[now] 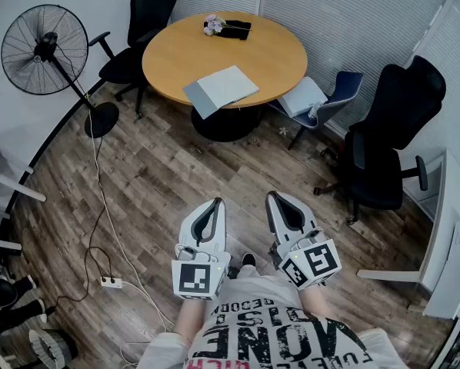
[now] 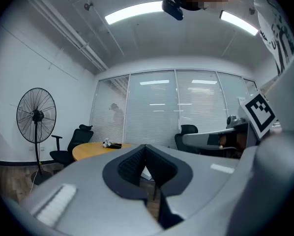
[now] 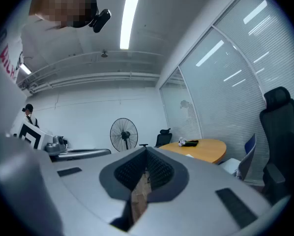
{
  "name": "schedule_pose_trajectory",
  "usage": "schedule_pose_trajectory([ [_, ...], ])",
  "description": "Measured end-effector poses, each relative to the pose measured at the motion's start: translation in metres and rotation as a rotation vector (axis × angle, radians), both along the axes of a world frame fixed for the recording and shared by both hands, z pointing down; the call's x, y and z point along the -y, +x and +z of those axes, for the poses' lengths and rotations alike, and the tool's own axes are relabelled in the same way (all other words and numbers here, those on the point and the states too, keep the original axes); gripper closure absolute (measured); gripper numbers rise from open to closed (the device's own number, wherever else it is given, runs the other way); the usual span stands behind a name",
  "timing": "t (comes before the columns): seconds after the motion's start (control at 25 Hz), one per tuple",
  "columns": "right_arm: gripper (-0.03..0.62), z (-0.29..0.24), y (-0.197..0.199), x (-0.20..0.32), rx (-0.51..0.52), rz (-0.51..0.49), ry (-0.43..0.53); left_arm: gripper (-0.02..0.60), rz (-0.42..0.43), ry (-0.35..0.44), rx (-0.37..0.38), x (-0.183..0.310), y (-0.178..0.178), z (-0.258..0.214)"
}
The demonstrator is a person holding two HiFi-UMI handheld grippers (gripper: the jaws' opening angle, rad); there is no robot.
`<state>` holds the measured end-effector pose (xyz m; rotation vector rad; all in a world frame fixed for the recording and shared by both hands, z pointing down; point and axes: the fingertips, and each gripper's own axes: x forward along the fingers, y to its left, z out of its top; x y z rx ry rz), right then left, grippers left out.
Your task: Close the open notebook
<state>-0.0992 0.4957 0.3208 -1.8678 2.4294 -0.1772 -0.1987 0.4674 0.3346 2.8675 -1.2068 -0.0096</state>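
Approach is coming first: grey left gripper (image 1: 217, 203) and right gripper (image 1: 274, 197) (jaws together, empty) are sitting well apart from the far open grey-white notebook (image 1: 222, 88).

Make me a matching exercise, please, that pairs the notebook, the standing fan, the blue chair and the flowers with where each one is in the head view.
Things:
1. notebook
2. standing fan
3. blue chair
4. flowers

Places:
A. on the floor, left of the round table
B. on the far side of the tabletop
C. at the near edge of the tabletop
D. on the floor, right of the table

Pairs: 1-C, 2-A, 3-D, 4-B
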Motion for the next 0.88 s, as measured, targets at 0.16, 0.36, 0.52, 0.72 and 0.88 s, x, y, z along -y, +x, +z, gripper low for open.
schedule_pose_trajectory([
  [0.16,0.582,0.002,0.000,0.000,0.001,0.001,0.001,0.569,0.002,-0.016,0.026,-0.001,0.000,0.009],
  [0.36,0.582,0.001,0.007,-0.002,0.001,0.005,0.001,0.569,0.019,-0.012,0.021,-0.005,0.012,0.003],
  [0.52,0.582,-0.002,0.011,0.000,-0.003,-0.003,0.005,0.569,0.026,0.000,0.021,-0.001,0.017,0.001],
  [0.72,0.582,-0.007,0.018,0.001,-0.027,-0.019,0.016,0.569,0.004,0.010,0.021,0.004,0.021,0.002],
  [0.88,0.582,-0.009,0.027,-0.002,-0.029,-0.043,0.054,0.569,-0.022,0.014,0.015,0.004,0.026,0.003],
])
